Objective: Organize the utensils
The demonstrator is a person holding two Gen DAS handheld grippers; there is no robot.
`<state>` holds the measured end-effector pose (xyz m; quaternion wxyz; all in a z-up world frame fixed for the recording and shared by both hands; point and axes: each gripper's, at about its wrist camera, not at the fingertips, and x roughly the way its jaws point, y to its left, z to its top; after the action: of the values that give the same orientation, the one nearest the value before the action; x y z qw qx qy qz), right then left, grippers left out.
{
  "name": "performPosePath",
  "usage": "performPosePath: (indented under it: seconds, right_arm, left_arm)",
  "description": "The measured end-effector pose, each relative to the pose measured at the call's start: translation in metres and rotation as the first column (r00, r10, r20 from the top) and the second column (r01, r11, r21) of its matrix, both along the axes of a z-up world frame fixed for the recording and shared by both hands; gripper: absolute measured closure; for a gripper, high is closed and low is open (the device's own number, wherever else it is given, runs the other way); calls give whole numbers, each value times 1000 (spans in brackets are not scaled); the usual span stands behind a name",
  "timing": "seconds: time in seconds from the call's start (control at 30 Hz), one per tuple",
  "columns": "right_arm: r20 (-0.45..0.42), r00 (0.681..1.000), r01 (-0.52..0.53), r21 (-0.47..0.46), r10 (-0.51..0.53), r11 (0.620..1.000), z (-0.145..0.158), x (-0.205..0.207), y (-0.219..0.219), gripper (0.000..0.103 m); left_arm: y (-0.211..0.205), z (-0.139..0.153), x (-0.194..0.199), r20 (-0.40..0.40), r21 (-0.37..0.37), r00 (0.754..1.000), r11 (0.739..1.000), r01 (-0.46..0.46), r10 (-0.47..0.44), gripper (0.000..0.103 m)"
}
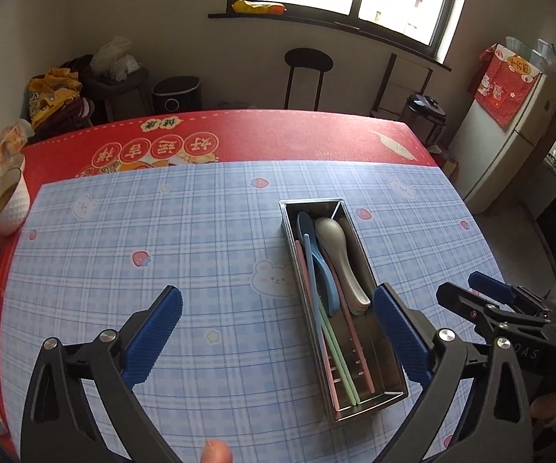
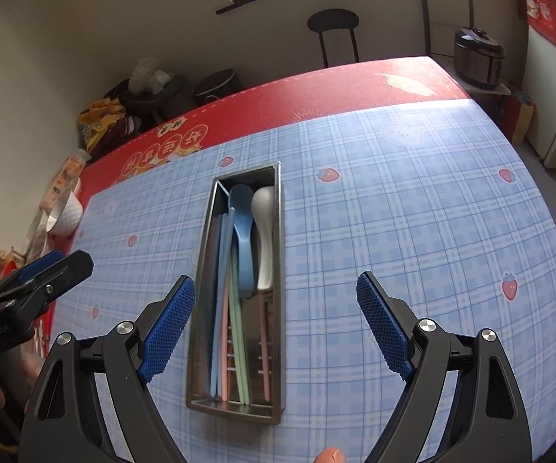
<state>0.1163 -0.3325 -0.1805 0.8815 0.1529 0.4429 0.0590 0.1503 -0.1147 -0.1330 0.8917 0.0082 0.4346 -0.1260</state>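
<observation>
Both tools hang above the tabletop with nothing in them, which suits a moment when the sorting looks finished or nearly so. The left gripper has its jaws spread wide, and the right gripper likewise stands wide apart and empty.

The steel utensil tray lies lengthwise on the blue checked mat, between the two tools: toward the right in the left wrist view, left of centre in the right wrist view. Everything in it runs along its length, probably so the long pieces fit and stay parallel. The blue spoon and the grey spoon lie side by side with their bowls at the far end. Along the left wall lie the chopsticks, pink, blue and green, their tips reaching the near end over the slotted floor. A further pink stick sits toward the right.

No loose utensil shows on the mat. A white bowl stands at the far left, well apart from the tray.
</observation>
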Motion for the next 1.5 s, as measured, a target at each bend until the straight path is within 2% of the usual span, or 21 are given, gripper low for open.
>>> performPosePath:
  seconds: [0.07, 0.1, 0.17, 0.27, 0.37, 0.5, 0.63, 0.93, 1.3, 1.5]
  right_arm:
    - [56, 998, 3, -7, -3, 1000, 22, -5, 7, 20]
    - [85, 996, 7, -12, -6, 1000, 34, -9, 9, 16]
    - [145, 989, 9, -27, -5, 1000, 57, -16, 16, 16]
    - [218, 976, 3, -67, 11, 998, 87, -28, 31, 16]
    - [261, 965, -8, -105, 35, 994, 109, -39, 47, 16]
    - [284, 958, -9, -134, 47, 991, 123, -53, 61, 16]
    - [284, 957, -15, -160, 61, 987, 124, -63, 71, 16]
    - [286, 958, 25, -174, 26, 984, 122, -76, 77, 16]
    - [290, 957, 30, -181, 24, 983, 124, -79, 81, 16]
    - [288, 957, 29, -182, 25, 983, 124, -78, 82, 16]
  left_arm:
    - [11, 19, -10, 53, 11, 999, 1000, 7, -7, 6]
    - [16, 29, -16, 78, 6, 997, 1000, 14, -14, 6]
    - [27, 50, -30, 130, 0, 991, 1000, 31, -31, 6]
    - [37, 76, -53, 217, 30, 975, 998, 48, -54, 6]
    - [47, 95, -73, 289, 55, 956, 998, 43, -57, 6]
    - [63, 110, -91, 342, 39, 940, 999, 3, -16, 6]
    - [78, 113, -104, 365, 15, 931, 999, -34, 26, 6]
    - [107, 107, -108, 336, -31, 938, 996, -84, 90, 6]
    - [110, 103, -110, 324, -38, 942, 996, -79, 87, 6]
    - [113, 102, -110, 326, -29, 939, 994, -105, 109, 6]
